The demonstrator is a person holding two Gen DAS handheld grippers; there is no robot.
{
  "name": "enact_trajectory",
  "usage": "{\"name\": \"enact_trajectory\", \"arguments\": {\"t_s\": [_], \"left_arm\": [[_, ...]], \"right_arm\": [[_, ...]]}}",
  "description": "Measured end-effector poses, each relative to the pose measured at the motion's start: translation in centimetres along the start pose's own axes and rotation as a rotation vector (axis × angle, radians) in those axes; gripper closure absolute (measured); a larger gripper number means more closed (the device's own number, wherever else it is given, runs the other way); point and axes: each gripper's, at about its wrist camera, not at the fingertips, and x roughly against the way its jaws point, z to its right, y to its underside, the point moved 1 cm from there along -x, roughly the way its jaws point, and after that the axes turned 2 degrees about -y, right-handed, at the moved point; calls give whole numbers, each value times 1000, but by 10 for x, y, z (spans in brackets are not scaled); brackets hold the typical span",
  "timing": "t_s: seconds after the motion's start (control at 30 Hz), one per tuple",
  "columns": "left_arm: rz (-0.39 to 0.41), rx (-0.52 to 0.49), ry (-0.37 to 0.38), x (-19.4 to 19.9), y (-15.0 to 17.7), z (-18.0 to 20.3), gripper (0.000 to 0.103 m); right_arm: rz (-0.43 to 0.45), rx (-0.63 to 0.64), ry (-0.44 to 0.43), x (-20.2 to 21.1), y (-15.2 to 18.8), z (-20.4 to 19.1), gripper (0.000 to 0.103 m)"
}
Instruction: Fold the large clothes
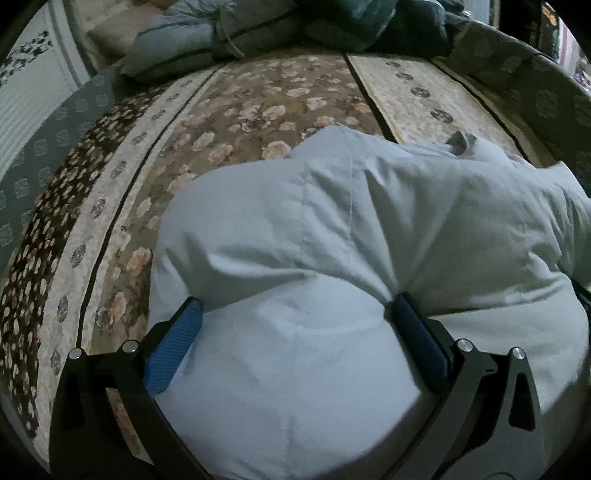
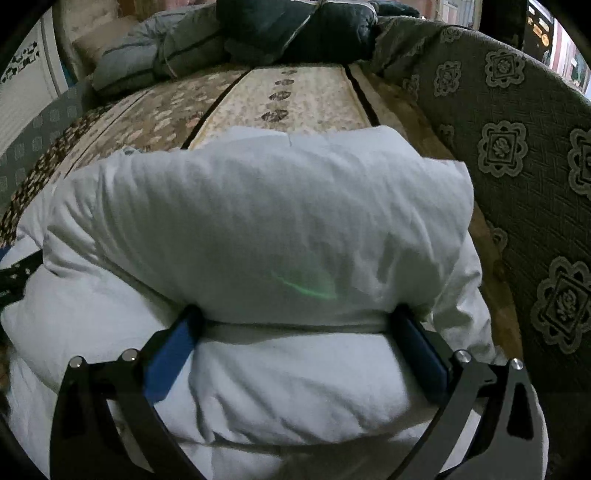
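Pale padded jacket (image 1: 332, 240) fills both jaws.

Both wrist cameras look forward and down from close above the pale padded garment (image 1: 332, 258) on the floral bed (image 1: 229, 118), sharing it and the dark bedding heap (image 2: 295, 33) beyond.

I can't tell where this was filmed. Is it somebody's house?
Probably a home living room or bedroom. A pale padded garment lies on a floral cover beside an upholstered sofa back, with a pile of folded blue bedding behind.
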Motion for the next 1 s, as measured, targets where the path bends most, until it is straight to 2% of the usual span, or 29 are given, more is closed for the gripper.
{"name": "enact_trajectory", "arguments": {"t_s": [0.07, 0.17, 0.2, 0.3, 0.37, 0.47, 0.57, 0.63, 0.73, 0.9, 1.0], "left_arm": [[20, -11, 22, 11, 1, -8, 3], [127, 7, -37, 43, -1, -32, 3], [142, 21, -34, 51, -1, -40, 3], [111, 39, -14, 63, 8, -65, 3], [97, 37, -50, 74, 22, -82, 3], [66, -11, -57, 86, 42, -101, 3], [115, -103, -92, 112, 66, -114, 3], [148, -115, -68, 133, 85, -123, 3], [109, -107, -22, 142, 119, -131, 3], [36, -226, -28, 142, 174, -129, 3], [-19, -111, 16, 145, 191, -140, 3]], "right_arm": [[11, 4, 5, 8, 4, 0, 2], [7, 10, 12, 21, 10, -1, 2], [-5, 15, 11, 28, 12, -2, 2], [-23, 6, -17, 51, 17, 5, 2], [-48, 8, -32, 63, 22, 12, 2], [-73, 33, 9, 89, 42, 29, 2], [-85, 16, 69, 114, 66, 51, 2], [-83, -40, 51, 134, 88, 70, 2], [-89, -66, 48, 157, 117, 92, 2], [-102, -111, 36, 196, 160, 128, 2], [-127, -145, 22, 208, 182, 143, 2]]}}
